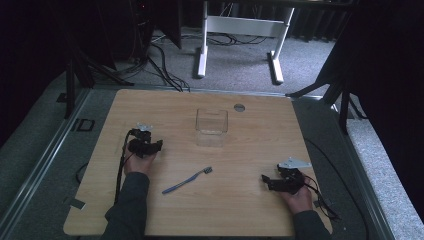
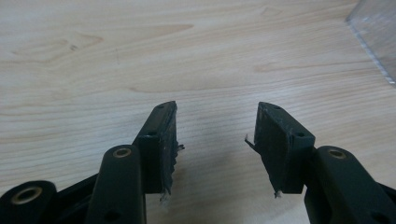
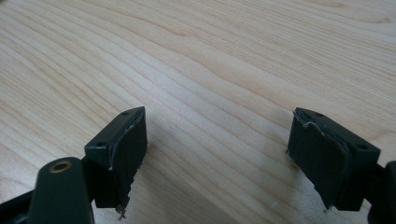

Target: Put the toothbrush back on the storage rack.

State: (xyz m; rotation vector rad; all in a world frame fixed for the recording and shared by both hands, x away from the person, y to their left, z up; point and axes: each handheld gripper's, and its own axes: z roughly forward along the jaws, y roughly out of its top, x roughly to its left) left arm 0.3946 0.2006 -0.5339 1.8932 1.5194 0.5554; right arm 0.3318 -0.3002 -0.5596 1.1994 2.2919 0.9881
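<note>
A blue toothbrush [image 1: 186,180] lies flat on the wooden table [image 1: 260,210], near the middle. Its bristle end points toward 2 o'clock and its handle end points toward 8 o'clock. A clear box [image 1: 211,127] stands farther back, at about 12 o'clock from the toothbrush, and looks empty.

The left gripper [image 1: 159,145] sits at about 10 o'clock from the toothbrush, apart from it. In the left gripper view its 2 black jaws stand spread with a gap between them, and only bare wood shows in the gap. A corner of the clear box [image 2: 376,32] peeks in at the top right.

The right gripper [image 1: 266,181] rests at about 3 o'clock from the toothbrush, well apart. In the right gripper view its jaws stand very wide, with just wood between them. It holds nothing.

The job looks like picking up the toothbrush and putting it in the box. Nothing has been picked up yet.

What could go wrong? The toothbrush is thin and lies flat, so the jaws may scrape the table and push it away instead of grabbing it. The pads look ragged at the edges, so a weak pinch could let it slip or spin. If it hangs crooked, the long handle could bump the box rim and knock the box over.
</note>
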